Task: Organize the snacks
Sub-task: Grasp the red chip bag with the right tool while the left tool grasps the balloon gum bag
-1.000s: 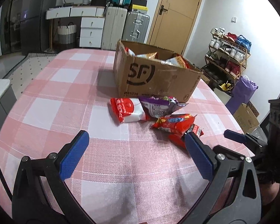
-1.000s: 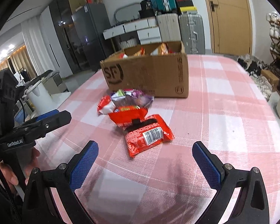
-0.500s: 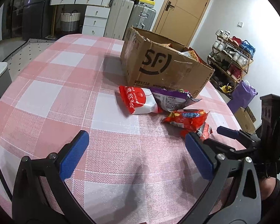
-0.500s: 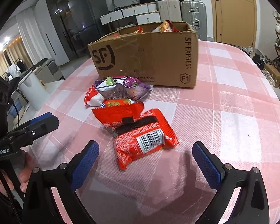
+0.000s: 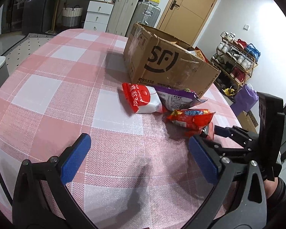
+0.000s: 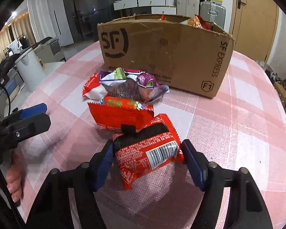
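A red packet with a barcode [image 6: 148, 152] lies nearest me on the pink checked tablecloth. My right gripper [image 6: 146, 145] is closing its jaws on it, and both blue pads touch its sides. Behind it lie another red packet [image 6: 120, 114], a purple packet [image 6: 131, 85] and a red-and-white packet [image 6: 91, 89]. The open cardboard box [image 6: 162, 53] stands behind them with snacks inside. My left gripper [image 5: 138, 141] hovers open over bare cloth, with the red-and-white packet [image 5: 141, 99] ahead of it. In the left wrist view the right gripper [image 5: 219, 130] shows at the right.
The table's rounded edge [image 5: 236, 114] runs close to the right of the packets. Beyond it stand a shoe rack [image 5: 236, 61] and a purple bag [image 5: 246, 99]. Suitcases [image 5: 135, 13] and white drawers [image 5: 97, 13] line the far wall. A person's hand [image 6: 13, 181] holds the left gripper.
My right gripper moved forward over the barcode packet and its wide-open jaws came in against the packet's sides. The left gripper sank slightly toward the table and stayed open.
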`<state>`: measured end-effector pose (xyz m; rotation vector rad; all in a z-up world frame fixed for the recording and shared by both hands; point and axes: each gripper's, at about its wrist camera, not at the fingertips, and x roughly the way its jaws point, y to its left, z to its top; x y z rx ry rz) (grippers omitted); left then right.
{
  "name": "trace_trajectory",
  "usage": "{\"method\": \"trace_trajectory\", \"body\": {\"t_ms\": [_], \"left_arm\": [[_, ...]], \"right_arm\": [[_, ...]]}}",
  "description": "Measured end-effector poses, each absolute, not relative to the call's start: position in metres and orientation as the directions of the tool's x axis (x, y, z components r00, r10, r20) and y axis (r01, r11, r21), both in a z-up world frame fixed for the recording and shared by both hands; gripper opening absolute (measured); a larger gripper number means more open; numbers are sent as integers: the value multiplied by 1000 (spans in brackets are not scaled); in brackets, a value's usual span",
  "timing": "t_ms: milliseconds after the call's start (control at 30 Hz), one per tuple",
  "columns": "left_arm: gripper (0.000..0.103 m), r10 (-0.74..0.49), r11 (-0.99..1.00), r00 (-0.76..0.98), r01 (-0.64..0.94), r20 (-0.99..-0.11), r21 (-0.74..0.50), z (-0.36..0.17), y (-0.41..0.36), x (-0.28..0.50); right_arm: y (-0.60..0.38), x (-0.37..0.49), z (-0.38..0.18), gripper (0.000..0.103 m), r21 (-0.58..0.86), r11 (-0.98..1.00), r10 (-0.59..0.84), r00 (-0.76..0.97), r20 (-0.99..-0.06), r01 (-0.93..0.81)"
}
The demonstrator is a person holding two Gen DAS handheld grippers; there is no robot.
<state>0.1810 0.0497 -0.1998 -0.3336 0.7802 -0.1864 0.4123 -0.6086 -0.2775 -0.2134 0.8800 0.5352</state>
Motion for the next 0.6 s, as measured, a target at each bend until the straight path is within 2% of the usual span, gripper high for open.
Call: {"method": "trace_trajectory", "body": {"t_ms": [133,600], "left_arm": [[102,-288,930,694,39,-660,-364,-202,50,181],[102,-266,939,689,27,-674,-344,-202,51,181]], "right_arm": [[-619,416,-277,55,109,848,406,501,-764,-519],[-639,409,-267,55,162,858,444,545,-711,-487]]}}
